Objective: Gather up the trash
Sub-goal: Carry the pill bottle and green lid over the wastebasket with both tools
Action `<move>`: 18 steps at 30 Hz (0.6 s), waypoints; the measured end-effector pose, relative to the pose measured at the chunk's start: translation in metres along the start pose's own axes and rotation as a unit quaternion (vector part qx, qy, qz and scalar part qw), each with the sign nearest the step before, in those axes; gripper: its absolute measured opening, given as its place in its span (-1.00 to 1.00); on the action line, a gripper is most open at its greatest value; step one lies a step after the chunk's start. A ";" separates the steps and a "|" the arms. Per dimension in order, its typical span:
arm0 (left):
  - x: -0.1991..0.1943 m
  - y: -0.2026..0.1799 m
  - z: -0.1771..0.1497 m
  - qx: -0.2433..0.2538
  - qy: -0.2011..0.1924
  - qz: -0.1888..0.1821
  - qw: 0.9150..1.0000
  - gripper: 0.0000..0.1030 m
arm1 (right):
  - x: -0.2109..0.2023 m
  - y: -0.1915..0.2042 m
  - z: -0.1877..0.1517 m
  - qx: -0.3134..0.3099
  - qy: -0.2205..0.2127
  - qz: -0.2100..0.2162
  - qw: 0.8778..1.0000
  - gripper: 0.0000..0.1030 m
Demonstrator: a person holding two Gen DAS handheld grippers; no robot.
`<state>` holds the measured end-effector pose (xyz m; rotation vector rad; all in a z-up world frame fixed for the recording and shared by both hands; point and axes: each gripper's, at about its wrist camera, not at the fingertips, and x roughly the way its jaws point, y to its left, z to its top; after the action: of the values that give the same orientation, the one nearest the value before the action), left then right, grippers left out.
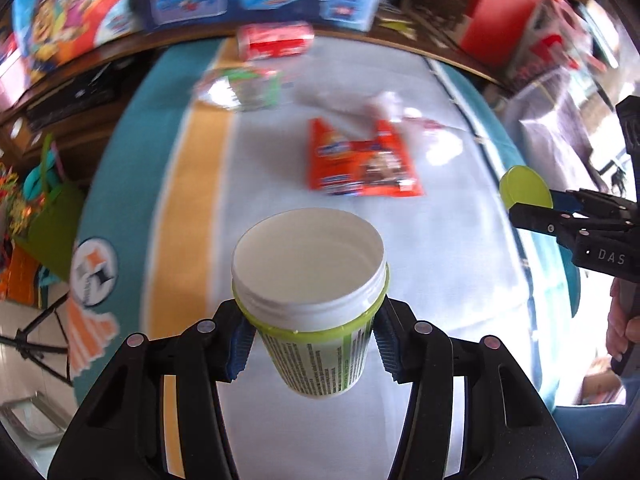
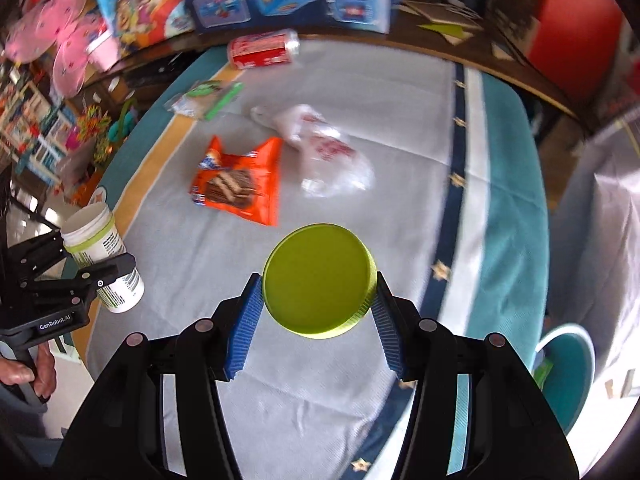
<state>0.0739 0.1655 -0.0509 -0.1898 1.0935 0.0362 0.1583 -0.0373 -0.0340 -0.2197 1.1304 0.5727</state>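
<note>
Left gripper [image 1: 310, 344] clamping open jar [image 1: 310, 280], far can [image 1: 275, 40] blurred

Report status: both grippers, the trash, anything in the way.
Left gripper shut on open jar. Right gripper shut on green lid. Wrapper, bag, can on table. Nothing blocking.

The left gripper [image 1: 310, 340] is being held pointing steeply downward, its blue pads [image 1: 240, 346] being pressed against the sides of a white jar [image 1: 310, 276]. The right gripper [image 2: 318, 312] is being angled down likewise, a green lid [image 2: 320, 280] being clamped between its pads [image 2: 244, 328]. Each handle is being gripped by a hand [image 2: 28, 372].
</note>
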 end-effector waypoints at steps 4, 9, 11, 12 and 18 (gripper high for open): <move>0.004 -0.043 0.009 0.034 0.000 -0.024 0.999 0.02 | -0.021 -0.040 -0.020 0.048 -0.017 -0.003 0.999 0.00; 0.013 -0.100 0.020 0.084 0.006 -0.043 0.996 0.02 | -0.045 -0.089 -0.045 0.104 -0.038 -0.006 0.994 0.00; 0.014 -0.121 0.023 0.105 0.007 -0.049 0.993 0.02 | -0.054 -0.109 -0.056 0.130 -0.046 -0.007 0.990 0.00; 0.014 -0.132 0.024 0.117 0.007 -0.053 0.992 0.02 | -0.057 -0.117 -0.060 0.140 -0.050 -0.007 0.989 0.00; 0.017 -0.193 0.032 0.171 0.009 -0.070 0.983 0.02 | -0.079 -0.167 -0.091 0.206 -0.076 -0.014 0.975 0.01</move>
<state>0.1337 -0.0197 -0.0259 0.0427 1.0845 -0.2789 0.1520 -0.2425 -0.0216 0.1642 1.0685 0.3132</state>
